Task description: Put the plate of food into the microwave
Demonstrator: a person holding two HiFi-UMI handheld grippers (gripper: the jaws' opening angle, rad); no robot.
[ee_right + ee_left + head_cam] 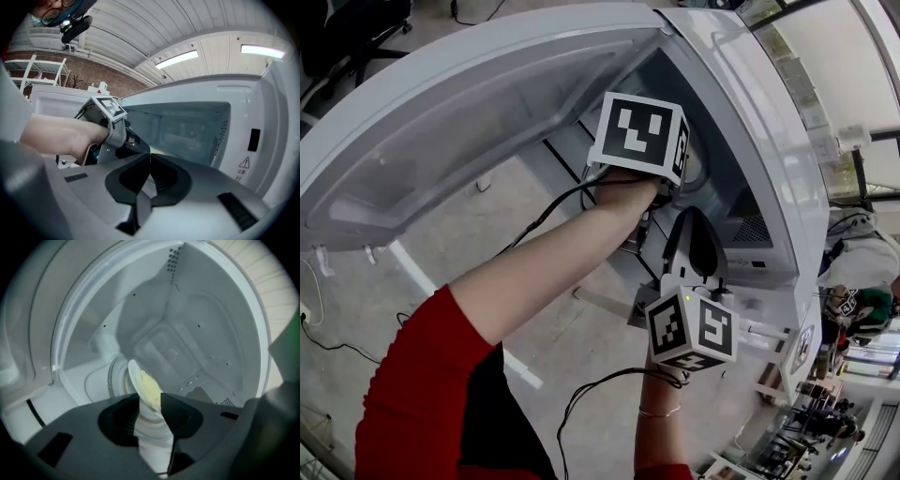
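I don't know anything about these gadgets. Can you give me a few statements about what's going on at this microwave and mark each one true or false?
1. The microwave door stands open. True.
2. The plate sits between the jaws of the left gripper. True.
3. The right gripper is also holding the plate. False: its jaws are together with nothing between them, and it points at the microwave from outside.
4. The left gripper is waiting outside the microwave. False: it reaches into the cavity, with the inner walls all around it.
5. The food on the plate is bright red. False: it is pale yellow.
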